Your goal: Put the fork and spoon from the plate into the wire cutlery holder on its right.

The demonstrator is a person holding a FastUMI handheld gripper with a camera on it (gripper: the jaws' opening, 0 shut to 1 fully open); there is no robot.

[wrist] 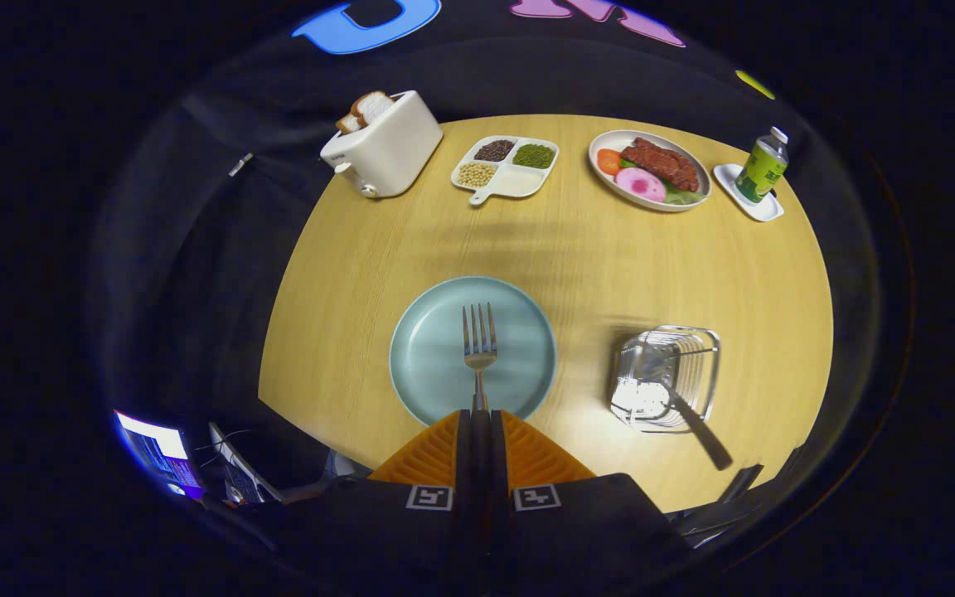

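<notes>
My gripper (479, 412) is shut on the fork (479, 340), both orange fingers (444, 452) pressed on its handle. The tines point away from me over the pale blue plate (428, 356), which lies just ahead of the fingertips; I cannot tell whether the fork is lifted off it. To the right of the plate stands the wire cutlery holder (697, 348). The spoon (685, 402) sits inside it, its dark handle sticking out over the near rim toward me.
Along the far side of the round wooden table (593, 265) stand a white toaster (382, 145) with bread, a divided dish of beans (506, 168), a plate of food (650, 170) and a green bottle (762, 166) on a white coaster.
</notes>
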